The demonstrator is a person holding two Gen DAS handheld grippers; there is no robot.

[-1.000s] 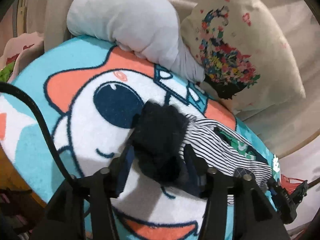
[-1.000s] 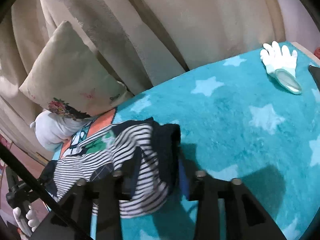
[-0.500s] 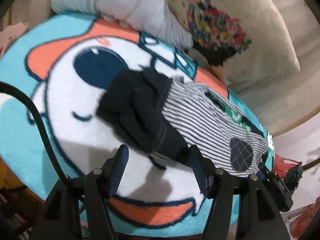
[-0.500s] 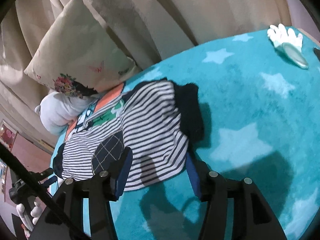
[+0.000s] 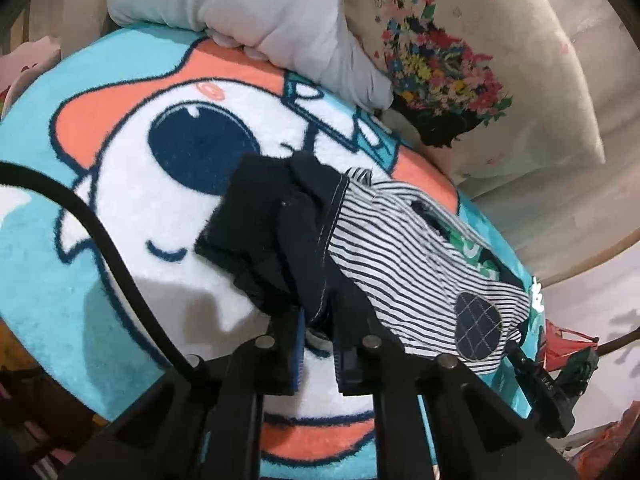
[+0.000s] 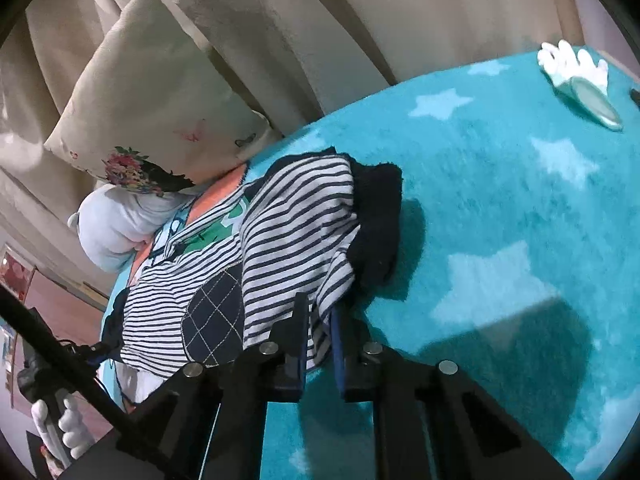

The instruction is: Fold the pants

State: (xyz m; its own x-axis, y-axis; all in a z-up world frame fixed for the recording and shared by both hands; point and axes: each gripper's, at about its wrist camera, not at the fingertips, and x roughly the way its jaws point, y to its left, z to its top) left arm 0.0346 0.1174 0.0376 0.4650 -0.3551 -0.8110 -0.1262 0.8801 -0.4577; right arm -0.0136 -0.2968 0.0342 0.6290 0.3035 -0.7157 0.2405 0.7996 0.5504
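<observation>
Small striped pants (image 5: 408,256) with dark navy cuffs and a quilted navy knee patch (image 5: 478,326) lie on a cartoon blanket (image 5: 120,160). My left gripper (image 5: 318,320) is shut on the near edge of the pants at the dark cuff end (image 5: 276,232). In the right wrist view the pants (image 6: 280,232) lie on the teal star blanket (image 6: 500,208). My right gripper (image 6: 320,320) is shut on the striped near edge beside the other dark cuff (image 6: 378,224).
A grey plush cushion (image 5: 248,12) and a floral pillow (image 5: 460,60) rest against the beige sofa back behind the pants. A white glove and a small mirror-like object (image 6: 580,80) lie at the far right of the blanket.
Half a second ago both grippers were open above the pants. Now both have closed on the near edge of the pants, one at each end.
</observation>
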